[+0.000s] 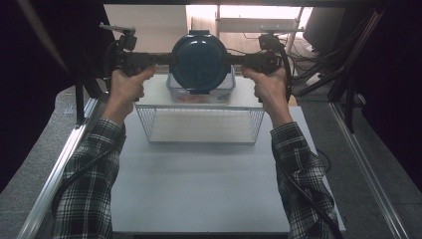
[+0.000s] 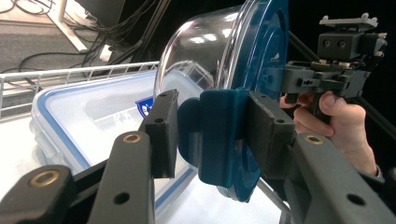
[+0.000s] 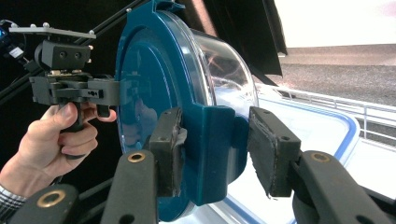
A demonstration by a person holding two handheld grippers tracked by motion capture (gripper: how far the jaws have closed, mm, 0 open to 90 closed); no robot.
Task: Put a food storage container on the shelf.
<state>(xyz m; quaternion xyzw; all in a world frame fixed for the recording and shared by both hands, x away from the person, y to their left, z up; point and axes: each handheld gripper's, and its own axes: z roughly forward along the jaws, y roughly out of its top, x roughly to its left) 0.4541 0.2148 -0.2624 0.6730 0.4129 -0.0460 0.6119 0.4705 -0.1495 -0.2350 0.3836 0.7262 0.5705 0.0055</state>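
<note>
Surface (image 1: 199,189): white and bare on the person's side; both sleeves come in over it.
Basket (image 1: 201,124): a wire one, farther out on the surface, with nothing visible inside.
Box (image 1: 201,92): a clear rectangular one with a blue-rimmed lid, just behind the basket and under the raised bowl; something reddish shows through its wall.
Bowl (image 1: 199,60): a round glass one with a dark blue clip lid, tipped on its side and held up in the air above the box, the lid facing the person.
Left claw (image 2: 212,128): its pads pinch the lid's side latch, one on each side of the tab.
Right claw (image 3: 215,154): it nips the opposite latch the same way.
Why held so: gripping both latches seems to steady the heavy bowl between the two hands, and could serve to flip the clips open.
High view: gives the layout, bowl over box, basket nearer.
Claw views: show the glass dome behind the lid and each pad's bite on a latch, which the high view hides.
</note>
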